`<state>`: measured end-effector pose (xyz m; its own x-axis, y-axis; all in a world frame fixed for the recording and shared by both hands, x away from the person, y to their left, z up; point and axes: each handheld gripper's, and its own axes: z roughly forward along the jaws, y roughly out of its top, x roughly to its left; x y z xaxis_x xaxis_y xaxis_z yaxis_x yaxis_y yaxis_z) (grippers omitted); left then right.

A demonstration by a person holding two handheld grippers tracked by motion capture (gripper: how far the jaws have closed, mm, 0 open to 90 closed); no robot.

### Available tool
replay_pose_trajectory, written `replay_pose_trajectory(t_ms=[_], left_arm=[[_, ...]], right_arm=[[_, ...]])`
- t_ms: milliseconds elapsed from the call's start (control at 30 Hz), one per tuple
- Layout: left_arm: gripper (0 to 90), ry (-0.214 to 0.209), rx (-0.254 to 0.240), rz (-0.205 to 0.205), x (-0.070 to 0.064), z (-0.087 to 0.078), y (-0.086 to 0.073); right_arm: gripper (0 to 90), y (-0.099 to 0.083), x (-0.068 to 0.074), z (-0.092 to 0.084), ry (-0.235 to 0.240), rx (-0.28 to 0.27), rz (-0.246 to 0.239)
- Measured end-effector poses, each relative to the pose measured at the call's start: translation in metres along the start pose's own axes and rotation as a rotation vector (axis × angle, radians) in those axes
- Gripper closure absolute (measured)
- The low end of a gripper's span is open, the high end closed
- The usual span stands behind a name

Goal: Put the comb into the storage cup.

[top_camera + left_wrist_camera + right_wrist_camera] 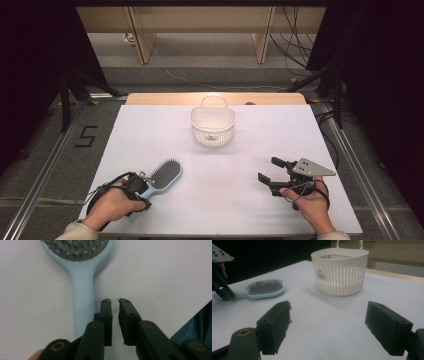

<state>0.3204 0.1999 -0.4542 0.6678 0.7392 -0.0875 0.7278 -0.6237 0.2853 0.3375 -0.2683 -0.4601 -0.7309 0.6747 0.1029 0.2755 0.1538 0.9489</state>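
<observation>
A white tabletop (pixel 220 200) takes up the middle of the high view, smooth and matte, with a strip of pale wood (pixel 150 98) showing along its far edge. Grey carpeted floor (pixel 45 150) surrounds it, crossed by metal rails on the left and right, and a black figure five (pixel 86 136) is marked on the floor to the left. Beyond the far edge stand light wooden furniture legs (pixel 142 40), loose cables (pixel 295 45) trail over the floor at far right, and dark stands and curtains close in both sides. A white slotted basket (pixel 213 125) with a loop handle stands upright at the far centre of the tabletop. At near left lies a light blue hairbrush (pixel 162 177), bristles up, head pointing far and right, handle toward the person. The left gripper (pixel 137 192) sits over the handle end; in the left gripper view its jaws are a narrow gap apart with nothing between them, resting just to the right of the handle (pixel 83 305), not clamped on it. The right gripper (pixel 272 175) hovers at near right, well apart from brush and basket, its jaws wide apart and empty, pointing toward the basket (pixel 340 271).
</observation>
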Motion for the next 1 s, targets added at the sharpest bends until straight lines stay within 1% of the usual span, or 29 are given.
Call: replay_pose_trajectory(t_ms=[33, 67, 133, 167, 233, 300, 367, 400, 433, 500, 533, 600, 667, 733, 767, 833, 867, 933, 967, 1000], left_arm=[[77.2, -0.001, -0.023, -0.003, 0.000, -0.003, 0.000], [73.7, -0.003, -0.047, -0.014, 0.000, -0.006, 0.000], [65.5, -0.009, -0.092, -0.009, 0.001, -0.014, 0.000], [61.3, -0.010, -0.116, 0.001, 0.002, -0.017, 0.000], [51.0, 0.012, -0.196, -0.008, 0.004, -0.023, 0.000], [41.7, 0.037, -0.264, -0.013, 0.007, -0.027, 0.000], [31.6, 0.070, -0.308, -0.007, 0.010, -0.029, -0.002], [27.5, 0.070, -0.308, -0.007, 0.010, -0.029, -0.002], [23.3, 0.100, -0.351, 0.001, 0.014, -0.028, -0.004], [17.9, 0.112, -0.373, -0.046, 0.017, -0.026, -0.006], [15.8, 0.111, -0.378, -0.056, 0.019, -0.024, -0.007], [14.0, 0.108, -0.363, -0.076, 0.021, -0.020, -0.009], [7.8, 0.103, -0.353, -0.089, 0.022, -0.016, -0.010], [6.9, 0.092, -0.342, -0.094, 0.023, -0.014, -0.010], [6.5, 0.089, -0.326, -0.096, 0.024, -0.013, -0.010], [5.5, 0.094, -0.276, -0.081, 0.024, -0.010, -0.010], [5.4, 0.100, -0.250, -0.082, 0.024, -0.009, -0.009], [5.7, 0.097, -0.184, -0.089, 0.025, -0.006, -0.007], [6.4, 0.084, -0.152, -0.083, 0.025, -0.005, -0.006], [8.7, 0.063, -0.128, -0.079, 0.026, -0.004, -0.005]], right_arm=[[20.9, 0.000, 0.000, 0.000, -0.001, 0.001, -0.001], [20.9, 0.000, 0.000, 0.000, -0.002, 0.002, -0.001], [20.9, 0.000, 0.000, 0.000, -0.001, 0.002, -0.001], [20.8, 0.000, 0.000, 0.000, 0.000, 0.003, -0.001], [20.8, 0.000, 0.000, 0.000, 0.001, 0.000, 0.000], [20.8, 0.000, 0.000, 0.000, -0.002, 0.001, -0.002], [20.7, 0.000, 0.000, 0.000, 0.000, -0.001, 0.000], [20.6, 0.000, 0.000, 0.000, 0.001, 0.000, 0.000], [20.5, 0.000, 0.000, 0.000, 0.002, -0.001, 0.000], [20.4, 0.000, 0.000, 0.000, 0.001, 0.000, -0.001], [20.3, 0.000, 0.000, 0.000, 0.002, 0.001, -0.002], [20.2, 0.000, 0.000, 0.000, 0.002, 0.000, -0.001], [20.2, 0.000, 0.000, 0.000, 0.001, 0.000, -0.001], [20.1, 0.000, 0.000, 0.000, 0.002, 0.001, -0.003], [20.1, 0.000, 0.000, 0.000, 0.003, 0.001, -0.002], [20.0, 0.000, 0.000, 0.000, 0.003, 0.001, -0.002], [20.0, 0.000, 0.000, 0.000, 0.003, 0.002, -0.001], [19.8, 0.000, 0.000, 0.000, 0.003, 0.005, -0.003], [19.6, 0.000, 0.000, 0.000, 0.002, 0.005, -0.004], [19.5, 0.000, 0.000, 0.000, 0.000, 0.004, -0.004]])
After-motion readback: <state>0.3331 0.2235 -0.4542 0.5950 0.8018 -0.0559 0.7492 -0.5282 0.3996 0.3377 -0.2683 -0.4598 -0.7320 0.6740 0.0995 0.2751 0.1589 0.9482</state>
